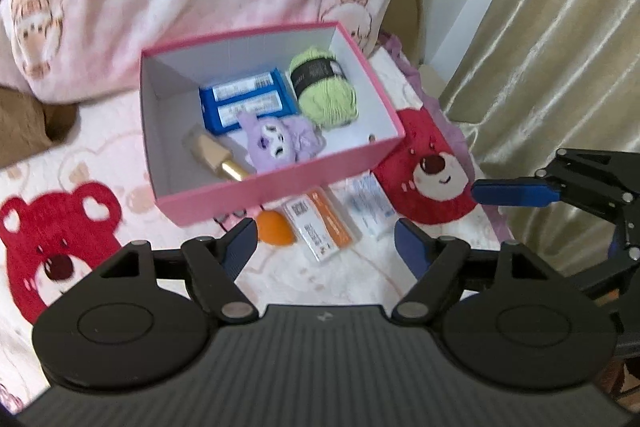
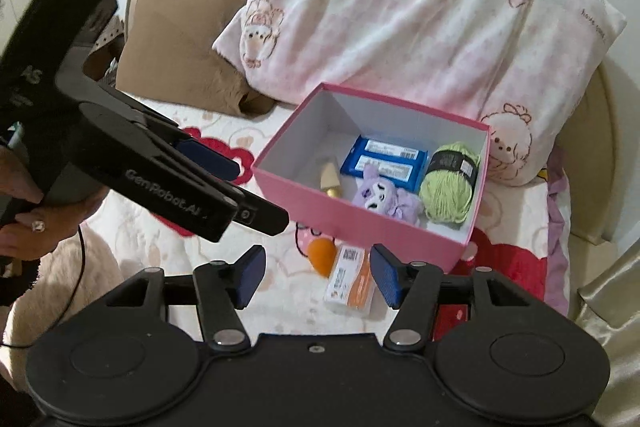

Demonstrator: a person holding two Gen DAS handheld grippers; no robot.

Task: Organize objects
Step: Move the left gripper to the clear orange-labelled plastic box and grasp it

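The open pink cardboard box sat on the bed just ahead of both tongs, and it already held four things: a blue flat packet with white labels, a ball of light-green yarn with a dark band, a small purple plush toy, and a beige-and-gold wooden-looking piece lying towards the near-left corner. These counted as packed, going by how they lay.

Three things were left outside, on the blanket between the box's near wall and the tongs: an orange teardrop-shaped sponge, a white-and-orange flat packet and a white-and-pale-blue packet. The right wrist view showed only the sponge and the orange packet; the pale-blue one was hidden there.

The left tongs stood spread with nothing between the pads, the orange packet lying just beyond the gap. The right tongs were spread too and held nothing, with the same packet just ahead of them. Each pair also showed in the other's view, off to the side and clear of the box.

By my judgement the job was somewhat past halfway: four in, three to go, the orange packet being the nearest pick.

Around it all lay the cream blanket with red bear faces, the pink patterned pillow behind the box, and a brown cushion beyond the left tongs.
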